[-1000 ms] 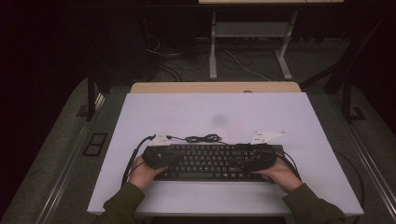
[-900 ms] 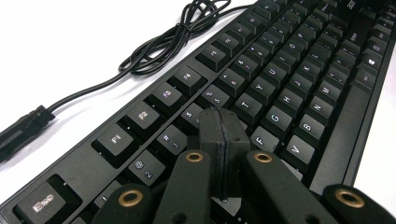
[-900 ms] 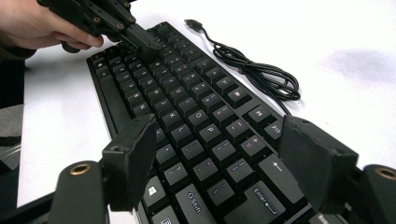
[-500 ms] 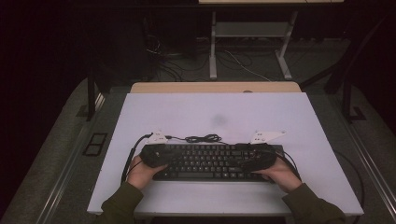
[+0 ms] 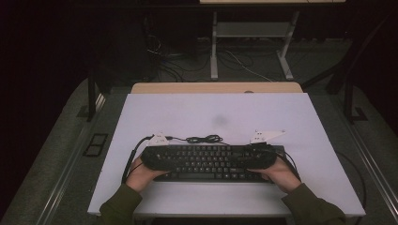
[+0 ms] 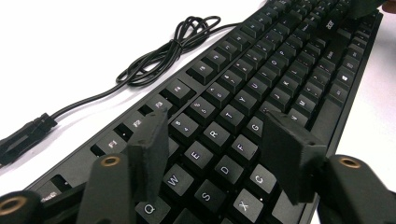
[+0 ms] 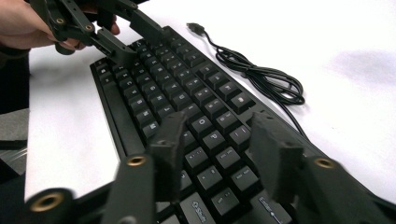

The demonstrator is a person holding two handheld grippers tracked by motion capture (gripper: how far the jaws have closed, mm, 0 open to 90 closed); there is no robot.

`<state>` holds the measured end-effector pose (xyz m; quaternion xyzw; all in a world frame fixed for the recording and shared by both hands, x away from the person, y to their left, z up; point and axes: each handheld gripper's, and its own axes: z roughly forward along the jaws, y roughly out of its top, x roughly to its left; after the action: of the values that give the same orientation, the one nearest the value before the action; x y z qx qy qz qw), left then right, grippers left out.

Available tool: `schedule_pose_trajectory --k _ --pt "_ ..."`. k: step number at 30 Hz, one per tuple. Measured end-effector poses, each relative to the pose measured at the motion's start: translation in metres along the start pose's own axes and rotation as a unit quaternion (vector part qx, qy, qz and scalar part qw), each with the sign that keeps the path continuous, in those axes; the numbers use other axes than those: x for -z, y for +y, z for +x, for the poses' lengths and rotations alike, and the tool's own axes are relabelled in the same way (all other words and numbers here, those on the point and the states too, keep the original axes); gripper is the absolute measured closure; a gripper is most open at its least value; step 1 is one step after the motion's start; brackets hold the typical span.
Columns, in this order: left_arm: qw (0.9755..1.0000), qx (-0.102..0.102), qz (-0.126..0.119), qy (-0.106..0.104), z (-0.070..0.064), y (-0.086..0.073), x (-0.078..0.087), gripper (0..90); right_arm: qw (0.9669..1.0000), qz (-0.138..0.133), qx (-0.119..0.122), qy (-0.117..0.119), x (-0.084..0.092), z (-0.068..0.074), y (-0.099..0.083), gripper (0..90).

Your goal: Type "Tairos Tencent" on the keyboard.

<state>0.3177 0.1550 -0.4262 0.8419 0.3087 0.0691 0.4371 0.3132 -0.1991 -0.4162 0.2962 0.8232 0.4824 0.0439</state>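
Observation:
A black keyboard [image 5: 209, 161] lies across the near middle of the white table [image 5: 216, 108]. Its black cable [image 5: 204, 139] sits coiled just behind it. My left gripper [image 5: 154, 158] hovers over the keyboard's left end, jaws open above the letter keys [image 6: 217, 123]. My right gripper [image 5: 261, 159] is over the right end, also open with nothing between its fingers [image 7: 219, 122]. The keyboard [image 6: 243, 93] [image 7: 187, 102] runs away from each gripper. In the right gripper view, the left gripper [image 7: 109, 32] and the hand holding it show at the keyboard's far end.
The coiled cable [image 6: 163, 53] [image 7: 266, 79] ends in a USB plug [image 7: 196, 27] lying loose on the table. Bare white surface spreads behind the keyboard. Beyond the table's far edge stand a desk frame [image 5: 248, 42] and floor cables.

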Motion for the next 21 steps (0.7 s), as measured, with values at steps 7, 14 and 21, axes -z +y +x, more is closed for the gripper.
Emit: schedule_pose_trajectory --k 7,14,21 --pt "1.0000 -0.003 0.000 -0.005 -0.001 0.000 -0.001 37.2 1.0000 0.004 -0.001 0.002 -0.006 0.003 0.004 77.9" --pt "1.0000 -0.003 -0.004 -0.003 -0.001 0.000 -0.001 31.3 0.9998 0.020 -0.007 0.004 -0.014 0.005 0.006 89.1" --pt "1.0000 -0.004 -0.007 0.000 -0.002 0.000 -0.002 24.2 0.9995 0.026 0.002 0.018 -0.025 0.011 0.012 89.0"
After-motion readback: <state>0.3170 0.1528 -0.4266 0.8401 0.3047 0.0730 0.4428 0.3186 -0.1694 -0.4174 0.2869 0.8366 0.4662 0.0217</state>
